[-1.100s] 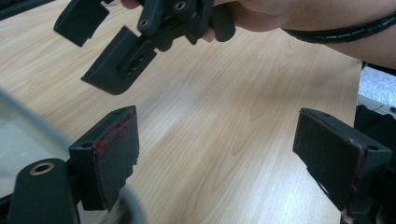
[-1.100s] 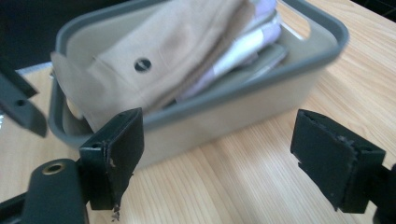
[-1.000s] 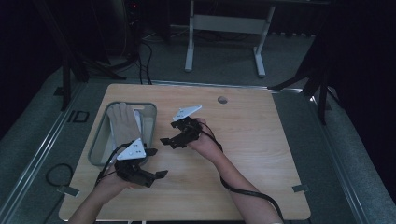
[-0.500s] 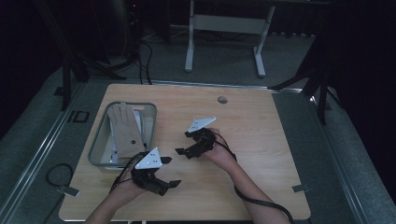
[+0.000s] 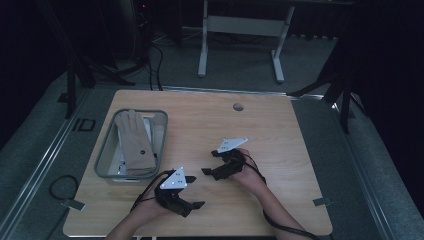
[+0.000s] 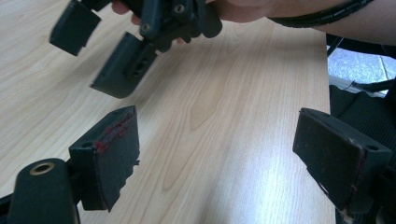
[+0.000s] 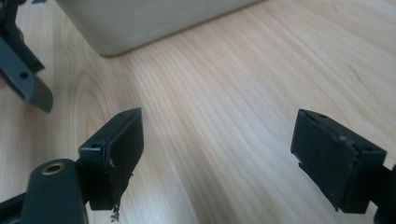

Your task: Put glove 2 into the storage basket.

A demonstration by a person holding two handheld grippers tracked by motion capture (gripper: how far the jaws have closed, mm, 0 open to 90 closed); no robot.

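Both claws hover low over the bare wooden counter [image 5: 280, 130], each released with nothing between its jaws: the left claw [image 5: 197, 205] sits near the front edge, and the right claw [image 5: 206, 171] sits just beyond it toward the middle, its jaws pointing left toward the bin [image 5: 106, 152]. In the left gripper view, the left claw [image 6: 224, 154] stands wide over plain wood, with the right claw [image 6: 100, 56] close ahead of it. In the right gripper view, the right claw [image 7: 219, 158] is equally wide, with the bin [image 7: 154, 21] wall ahead and a jaw of the left claw [image 7: 28, 70] at the left margin. The glove [image 5: 134, 141] lies flat inside the bin, fingers pointing to the far side, resting on white items beneath it; neither claw touches it. Principal risk: the two claws are near each other, so a reach toward the bin by both at once could knock their jaws together or snag the trailing cables [image 5: 150, 192]. A second risk is that a low approach strikes the bin wall and pushes the bin toward the left edge of the counter, which lies just beside it. A shallow pinch could also lift only a fold of the glove, or pick up a white item with it. Open room lies to the right and far side of the counter, where only a small round grommet [image 5: 238, 106] interrupts the surface; the front edge is close under the left hand.
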